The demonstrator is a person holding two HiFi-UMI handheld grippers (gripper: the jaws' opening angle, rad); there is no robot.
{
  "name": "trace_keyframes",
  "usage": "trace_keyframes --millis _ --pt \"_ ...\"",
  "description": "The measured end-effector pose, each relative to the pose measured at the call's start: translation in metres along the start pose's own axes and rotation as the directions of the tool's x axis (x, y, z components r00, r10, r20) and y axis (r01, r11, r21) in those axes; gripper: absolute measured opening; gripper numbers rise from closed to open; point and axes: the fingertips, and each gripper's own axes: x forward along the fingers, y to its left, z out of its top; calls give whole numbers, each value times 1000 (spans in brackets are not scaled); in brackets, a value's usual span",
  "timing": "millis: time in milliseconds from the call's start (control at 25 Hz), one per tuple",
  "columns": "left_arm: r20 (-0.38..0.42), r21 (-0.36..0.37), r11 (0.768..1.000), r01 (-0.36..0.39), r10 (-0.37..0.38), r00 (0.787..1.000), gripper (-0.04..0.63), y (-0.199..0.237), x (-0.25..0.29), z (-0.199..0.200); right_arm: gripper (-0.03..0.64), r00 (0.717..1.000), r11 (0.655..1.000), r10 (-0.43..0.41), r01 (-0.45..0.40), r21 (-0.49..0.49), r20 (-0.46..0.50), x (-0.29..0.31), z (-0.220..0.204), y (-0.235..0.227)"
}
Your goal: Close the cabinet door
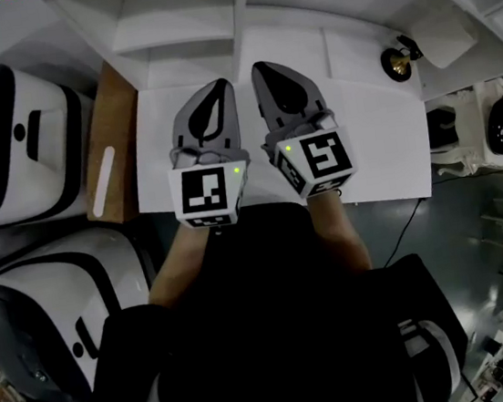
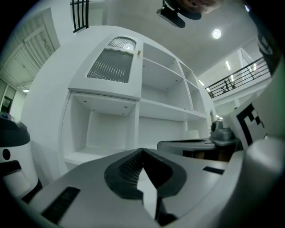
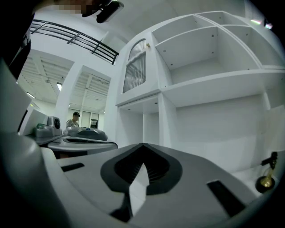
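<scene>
The door job has not started yet, I think. The left gripper [image 1: 217, 94] and the right gripper [image 1: 270, 78] sit side by side, low over the white desk [image 1: 383, 151]. Both point flat at the cabinet [image 2: 164, 111], which is at 12 o'clock from them in the head view. The jaws of both grippers are pressed together, and there is nothing between them.

The door [image 2: 111, 64] is a panel with ribbed glass. It is tipped up and out, above the left box of the cabinet. In the left gripper view it is at 11 o'clock from the jaws, high up. No gripper is touching it.

The next move is likely to lift one gripper up to the door. Then it should push the free edge until the door lies flat on the cabinet front. A slow push with closed jaws may be enough, but I cannot see the hinge.

The desk is bare and white, with a small gold thing [image 1: 395, 63] at 2 o'clock from the grippers. A wood board [image 1: 110, 140] stands at 9 o'clock, just beside the desk. Past it are big white machines [image 1: 14, 144].

The room is tall and white, with round lights [image 2: 216, 33] in the ceiling. A black railing [image 3: 75, 40] runs high up. A person [image 3: 75, 119] is far away at 9 o'clock in the right gripper view.
</scene>
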Motion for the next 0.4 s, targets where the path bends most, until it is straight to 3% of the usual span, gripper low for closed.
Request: trace_keyframes --millis 400 --pt "-14 -9 1000 20 -20 1000 12 4 3 -3 17 1000 1000 -15 16 15 -19 4 -8 -2"
